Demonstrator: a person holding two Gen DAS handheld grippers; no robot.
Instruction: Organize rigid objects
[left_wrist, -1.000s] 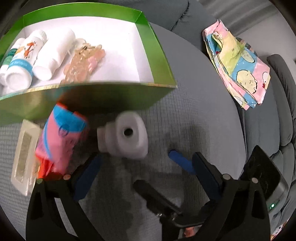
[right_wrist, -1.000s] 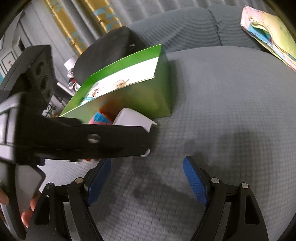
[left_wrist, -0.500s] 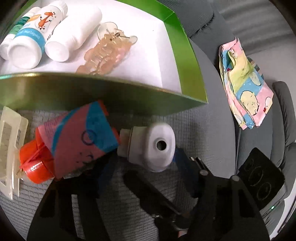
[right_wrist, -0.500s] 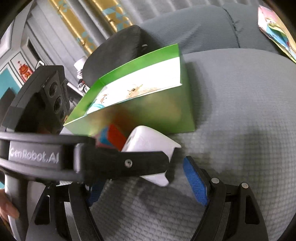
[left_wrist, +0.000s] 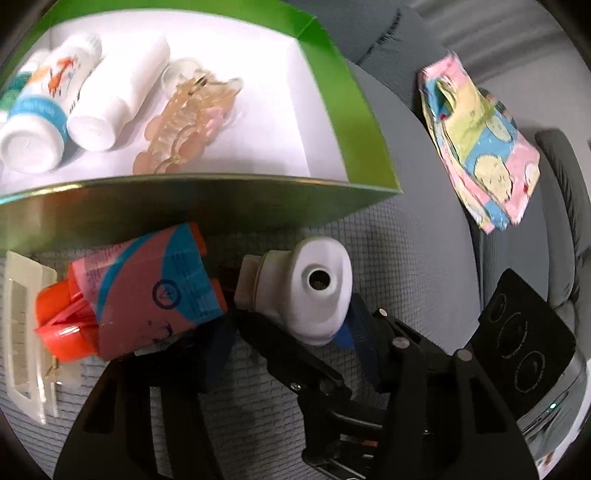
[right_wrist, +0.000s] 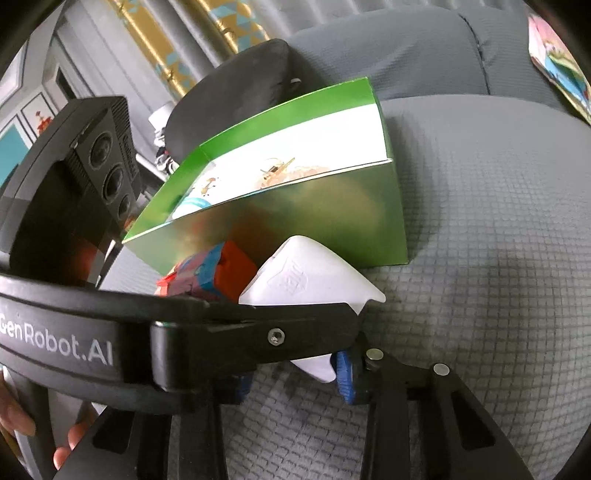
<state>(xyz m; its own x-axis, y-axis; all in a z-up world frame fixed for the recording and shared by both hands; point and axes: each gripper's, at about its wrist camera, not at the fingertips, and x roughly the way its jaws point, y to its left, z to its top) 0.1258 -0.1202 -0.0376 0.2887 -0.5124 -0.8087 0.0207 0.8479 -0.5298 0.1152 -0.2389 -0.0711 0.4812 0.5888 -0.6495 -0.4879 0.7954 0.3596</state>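
A white plastic device (left_wrist: 317, 291) (right_wrist: 310, 280) with a round hole lies on the grey cushion, right in front of the green box (left_wrist: 354, 110) (right_wrist: 314, 221). My left gripper (left_wrist: 286, 338) is closing, and its blue pads sit against the device's two sides. Its black finger (right_wrist: 258, 332) crosses the right wrist view. My right gripper (right_wrist: 291, 378) is also closing. Its right pad touches the device's lower tip, while its left pad is hidden behind that finger. A pink and blue tube (left_wrist: 147, 291) (right_wrist: 207, 273) with an orange cap lies just left of the device.
Inside the box lie white bottles (left_wrist: 110, 96) and a translucent hair claw (left_wrist: 184, 122). A white clip (left_wrist: 22, 332) rests at the left of the tube. A folded patterned cloth (left_wrist: 480, 147) sits on the cushion at the right. A dark round object (right_wrist: 240, 92) stands behind the box.
Both grippers closed in on the white device, the right one much narrower than before. The tube tipped over with its orange cap to the left. The right gripper slid closer under the left one.
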